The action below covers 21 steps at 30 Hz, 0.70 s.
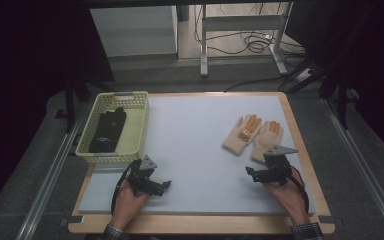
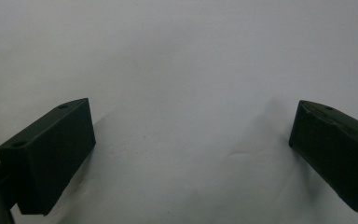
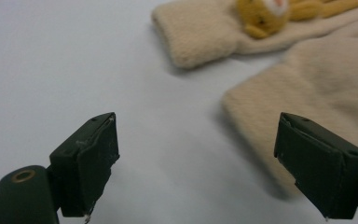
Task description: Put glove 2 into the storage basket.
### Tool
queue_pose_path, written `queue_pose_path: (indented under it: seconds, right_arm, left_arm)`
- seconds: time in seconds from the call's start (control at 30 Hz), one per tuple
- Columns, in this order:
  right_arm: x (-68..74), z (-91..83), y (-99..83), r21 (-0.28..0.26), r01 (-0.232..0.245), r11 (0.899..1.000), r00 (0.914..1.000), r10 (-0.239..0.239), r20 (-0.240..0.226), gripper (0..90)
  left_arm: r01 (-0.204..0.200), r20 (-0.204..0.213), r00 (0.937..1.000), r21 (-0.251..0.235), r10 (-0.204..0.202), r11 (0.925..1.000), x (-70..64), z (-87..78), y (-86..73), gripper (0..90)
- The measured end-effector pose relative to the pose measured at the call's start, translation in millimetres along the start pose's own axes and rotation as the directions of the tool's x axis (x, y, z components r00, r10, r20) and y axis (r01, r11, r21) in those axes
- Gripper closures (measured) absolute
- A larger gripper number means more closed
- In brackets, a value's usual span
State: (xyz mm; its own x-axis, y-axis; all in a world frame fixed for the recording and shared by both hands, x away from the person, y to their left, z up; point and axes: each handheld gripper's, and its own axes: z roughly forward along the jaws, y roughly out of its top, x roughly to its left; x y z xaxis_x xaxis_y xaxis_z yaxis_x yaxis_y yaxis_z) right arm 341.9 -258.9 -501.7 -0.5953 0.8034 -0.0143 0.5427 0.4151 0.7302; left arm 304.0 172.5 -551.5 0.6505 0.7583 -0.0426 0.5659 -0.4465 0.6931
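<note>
At lower right of the high view, steer right gripper [image 1: 256,175], fingers spread and empty, onto nearer cream glove [image 1: 265,140]; at left gripper view's bare grey worktop [image 2: 182,70], keep fingers [image 2: 51,154] wide; at right gripper view's right, pinch cuff [image 3: 279,116] low.

Your grippers [image 1: 166,185] [image 1: 250,172] are black, each topped by a grey three-cornered plate; your cuffs [image 1: 305,231] are checked.

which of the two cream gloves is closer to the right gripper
The right-hand cream glove, without the orange animal figure; its cuff lies just ahead of the right gripper.
</note>
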Motion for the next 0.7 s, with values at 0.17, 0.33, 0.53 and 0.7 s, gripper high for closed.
queue_pose_path:
  seconds: [0.17, 0.33, 0.53, 0.7]
  right_arm:
    - [-14.1, -6.8, 10.8, -0.005, 0.007, 1.0, 0.9966, -0.007, 0.082, 16.5]
    - [-36.2, -1.9, 23.9, -0.003, -0.014, 1.0, 0.9906, 0.015, 0.136, 18.5]
    - [-64.7, 17.8, 37.4, -0.003, -0.084, 0.997, 0.9817, 0.083, 0.171, 18.7]
    - [-80.1, 37.3, 41.4, 0.012, -0.096, 0.995, 0.9788, 0.092, 0.183, 19.2]
  left_arm:
    - [0.001, 0.0, 1.0, 0.0, -0.001, 1.0, -0.1, 0.0, 0.0, 0.3]
    - [0.0, 0.0, 1.0, 0.0, 0.0, 1.0, 0.0, 0.0, 0.0, 0.3]
    - [0.0, 0.0, 1.0, 0.0, 0.0, 1.0, 0.1, 0.0, 0.0, 0.3]
    - [-0.002, 0.0, 1.0, -0.001, 0.002, 1.0, 0.3, 0.0, 0.0, 0.3]
